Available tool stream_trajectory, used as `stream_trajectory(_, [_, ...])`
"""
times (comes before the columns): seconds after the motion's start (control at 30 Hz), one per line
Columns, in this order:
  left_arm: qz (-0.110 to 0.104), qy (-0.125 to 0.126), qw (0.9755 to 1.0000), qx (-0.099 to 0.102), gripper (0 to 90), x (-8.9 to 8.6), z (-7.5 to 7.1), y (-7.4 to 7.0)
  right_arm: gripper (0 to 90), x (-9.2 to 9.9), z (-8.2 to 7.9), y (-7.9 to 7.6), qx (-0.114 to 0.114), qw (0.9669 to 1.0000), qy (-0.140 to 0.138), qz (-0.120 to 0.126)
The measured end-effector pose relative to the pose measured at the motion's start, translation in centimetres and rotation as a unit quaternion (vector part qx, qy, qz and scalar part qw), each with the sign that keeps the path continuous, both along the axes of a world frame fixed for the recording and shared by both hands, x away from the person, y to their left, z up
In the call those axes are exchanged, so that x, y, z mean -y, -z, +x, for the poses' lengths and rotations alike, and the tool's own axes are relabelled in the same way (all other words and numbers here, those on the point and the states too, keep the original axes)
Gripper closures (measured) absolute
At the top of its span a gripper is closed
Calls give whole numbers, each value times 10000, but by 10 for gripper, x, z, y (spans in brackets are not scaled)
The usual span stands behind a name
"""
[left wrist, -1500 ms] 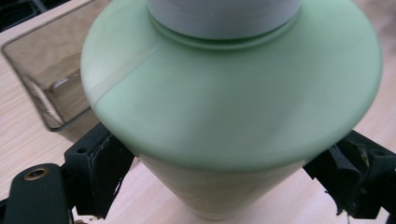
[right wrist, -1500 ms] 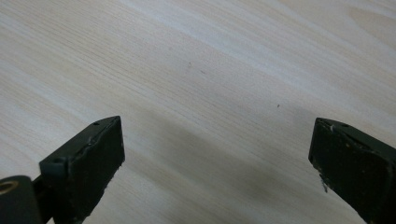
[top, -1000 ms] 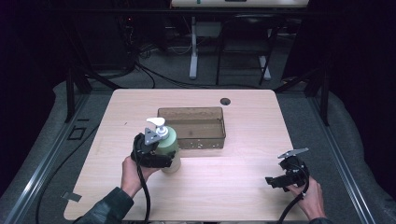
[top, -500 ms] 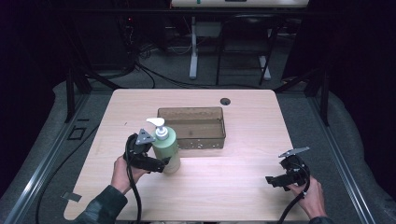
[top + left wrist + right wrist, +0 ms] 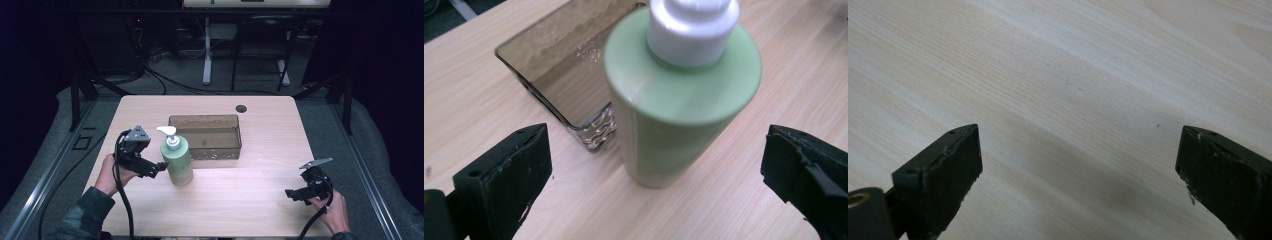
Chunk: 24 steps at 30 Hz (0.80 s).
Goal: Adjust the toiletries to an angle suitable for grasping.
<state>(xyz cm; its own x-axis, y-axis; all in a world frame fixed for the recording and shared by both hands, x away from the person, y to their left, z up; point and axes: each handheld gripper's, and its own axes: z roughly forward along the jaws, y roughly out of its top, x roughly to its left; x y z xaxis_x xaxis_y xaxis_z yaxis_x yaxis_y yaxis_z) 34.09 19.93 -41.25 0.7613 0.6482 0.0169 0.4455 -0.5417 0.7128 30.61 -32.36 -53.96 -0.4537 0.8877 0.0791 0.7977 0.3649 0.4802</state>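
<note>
The left gripper point(image 5: 159, 169) stands with its jaws spread wide and holding nothing, aimed toward the table's right at the lower body of a green pump bottle point(image 5: 177, 159), which it almost touches from the left; in the left gripper view the bottle point(image 5: 674, 100) rises between the two black jaws with clear gaps on both sides. The bottle stands upright on the wooden table point(image 5: 250, 195), long axis vertical, its white pump head point(image 5: 169, 135) on top with the spout pointing to the table's left, over the gripper. The person's left hand point(image 5: 112, 172) grips the tool from behind, forearm coming in from the bottom left corner, a black cable looping down beside it. Just behind and to the right of the bottle lies a clear brownish rectangular tray point(image 5: 239, 131), its long side running across the table, its near left corner close to the bottle. Well apart, near the table's front right edge, the right gripper point(image 5: 290, 194) is held low in the right hand point(image 5: 332, 212), jaws likewise wide apart and facing left over bare wood. A small dark round hole point(image 5: 241, 108) sits near the far edge
</note>
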Motion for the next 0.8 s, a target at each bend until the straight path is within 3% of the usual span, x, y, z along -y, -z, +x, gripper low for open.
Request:
stream_trajectory(0.1, [136,42,9999,64,0,0,3,-10,43,-1,1,3,-61,10000,-9,-30])
stream_trajectory(0.2, [197,303,9992,195,0,2,10,-31,43,-1,1,2,-67,10000,-30,-33])
stream_trajectory(0.33, [264,482,9982,237,0,7,17,-45,43,0,1,3,-74,10000,-28,-33])
stream_trajectory(0.47, [523,744,9955,257,19,22,32,-61,45,2,1,2,-87,10000,-1,28])
stream_trajectory(0.5, [468,796,9955,223,31,24,35,-63,46,2,1,2,-79,10000,14,55])
stream_trajectory(0.67, [468,1011,9937,124,185,35,43,-68,48,3,1,3,-100,9999,4,30])
stream_trajectory(0.7, [582,1117,9920,133,277,39,43,-69,49,3,1,2,-82,10000,-6,27])
stream_trajectory(0.77, [598,1219,9907,101,350,41,43,-69,50,5,1,1,-54,10000,-29,35])
stream_trajectory(0.8, [707,1248,9896,95,382,43,43,-69,50,5,1,1,-65,10000,-4,48])
